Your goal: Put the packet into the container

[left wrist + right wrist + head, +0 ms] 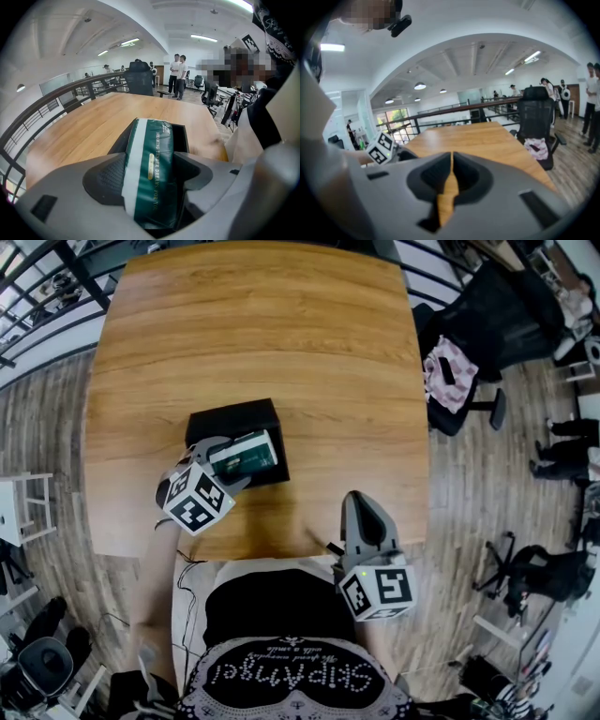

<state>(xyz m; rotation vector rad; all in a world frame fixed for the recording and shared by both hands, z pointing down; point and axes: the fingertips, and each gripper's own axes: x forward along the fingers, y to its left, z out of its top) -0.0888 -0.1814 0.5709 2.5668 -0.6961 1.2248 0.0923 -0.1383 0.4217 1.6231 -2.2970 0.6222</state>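
The green packet point(246, 452) with its white stripe is being clenched between the 2 fingers point(105, 180) of the left gripper point(226, 466), which are pressing on its long sides. The packet point(152, 164) is being held lengthwise along the fingers, and its far end is jutting beyond them over the open black container point(186, 135). From the head view, the packet is being held over the near right part of the container point(230, 418); whether it is touching the inside cannot be told.

The right gripper point(360, 501) is being held over the near edge of the desk point(281, 324), to the right of the container and well apart from it. Its fingers point(461, 174) are being kept pressed together with nothing between them.

The container is being carried by a bare wooden desk. The desk is being flanked on the right by a black office chair point(478, 310) with a pink cloth point(448, 373) on it. A plank floor point(47, 427), a dark railing point(47, 105) and 2 people point(178, 72) standing far off are being shown around it.
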